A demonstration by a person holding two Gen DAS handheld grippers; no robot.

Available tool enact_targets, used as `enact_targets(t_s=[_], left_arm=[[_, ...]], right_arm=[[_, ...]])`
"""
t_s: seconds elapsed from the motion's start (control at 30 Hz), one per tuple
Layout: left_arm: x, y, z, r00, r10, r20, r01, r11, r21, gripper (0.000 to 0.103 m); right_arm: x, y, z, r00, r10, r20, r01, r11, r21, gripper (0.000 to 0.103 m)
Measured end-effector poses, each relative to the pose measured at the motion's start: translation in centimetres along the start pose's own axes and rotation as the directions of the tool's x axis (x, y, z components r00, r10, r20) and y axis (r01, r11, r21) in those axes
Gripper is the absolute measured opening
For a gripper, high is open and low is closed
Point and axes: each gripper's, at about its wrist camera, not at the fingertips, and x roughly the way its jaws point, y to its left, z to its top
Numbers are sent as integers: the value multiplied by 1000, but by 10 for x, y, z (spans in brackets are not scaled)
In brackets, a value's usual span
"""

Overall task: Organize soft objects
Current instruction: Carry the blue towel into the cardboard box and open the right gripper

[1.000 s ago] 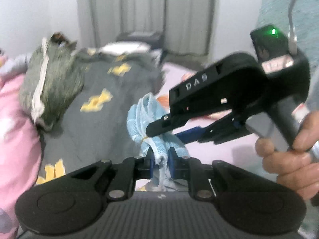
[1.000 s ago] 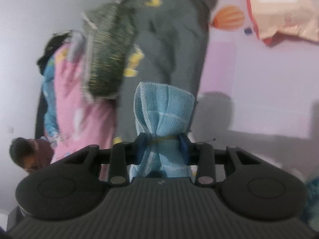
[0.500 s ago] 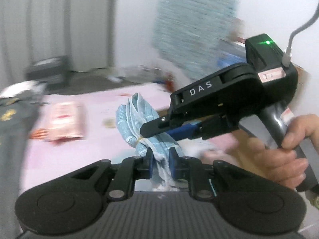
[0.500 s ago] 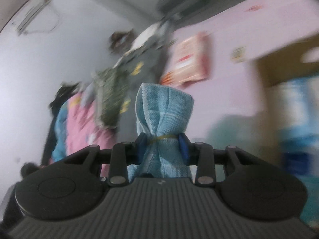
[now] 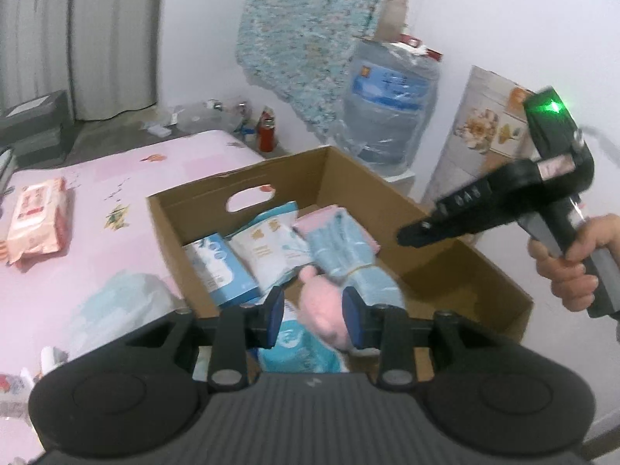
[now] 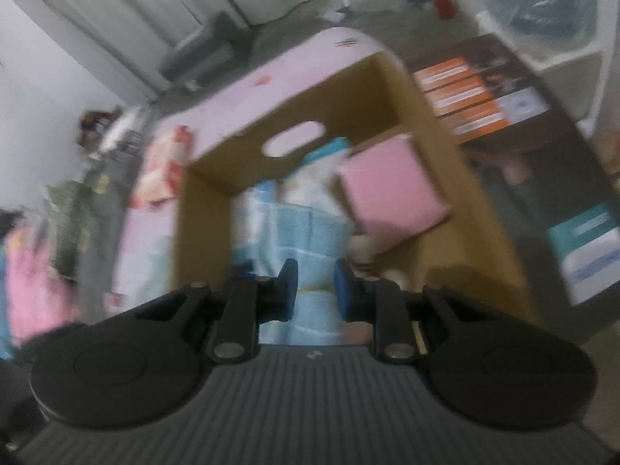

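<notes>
The rolled blue towel [image 5: 350,255] now lies in the cardboard box [image 5: 465,267], across the tissue packs [image 5: 267,250], no longer pinched by either tool. My left gripper [image 5: 313,316] has just been opening, nothing between its jaws; my right gripper [image 6: 314,290] has closed to a narrow gap, empty. This delivery looks complete.

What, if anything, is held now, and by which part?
Nothing is held. The left gripper has just been opening, with nothing gripped; the right gripper is shut and empty.
</notes>
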Motion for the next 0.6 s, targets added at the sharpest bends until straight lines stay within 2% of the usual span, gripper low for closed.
enact_targets(t_s=[0.1, 0.23, 0.27, 0.3, 0.33, 0.4, 0.47, 0.6], left_arm=[[-10, 7, -1, 1000, 30, 4, -30, 999, -17, 34], [-19, 18, -4, 998, 63, 11, -63, 998, -31, 34], [-22, 21, -5, 997, 72, 13, -71, 997, -35, 34], [-24, 23, -6, 997, 79, 17, -78, 996, -39, 35], [-27, 26, -8, 996, 86, 21, -85, 995, -45, 35], [-32, 32, -11, 995, 98, 28, -97, 994, -57, 36], [-37, 38, -16, 993, 112, 30, -110, 991, -71, 37], [-45, 49, -24, 991, 131, 31, -127, 987, -97, 37]], right_arm=[[9, -9, -2, 999, -29, -21, 29, 1000, -3, 22], [12, -9, -3, 1000, -13, -24, 13, 1000, 5, 23], [12, -5, -3, 1000, -2, -23, 2, 1000, 5, 28], [15, -2, -1, 1000, 8, -26, -8, 1000, 7, 40], [21, 5, 3, 1000, 16, -27, -16, 1000, 8, 48], [27, 12, 5, 999, 19, -25, -19, 1000, 8, 71], [39, 18, 6, 999, 23, -38, -23, 1000, 2, 76], [70, 19, 0, 995, 25, -97, -23, 1000, 18, 74]])
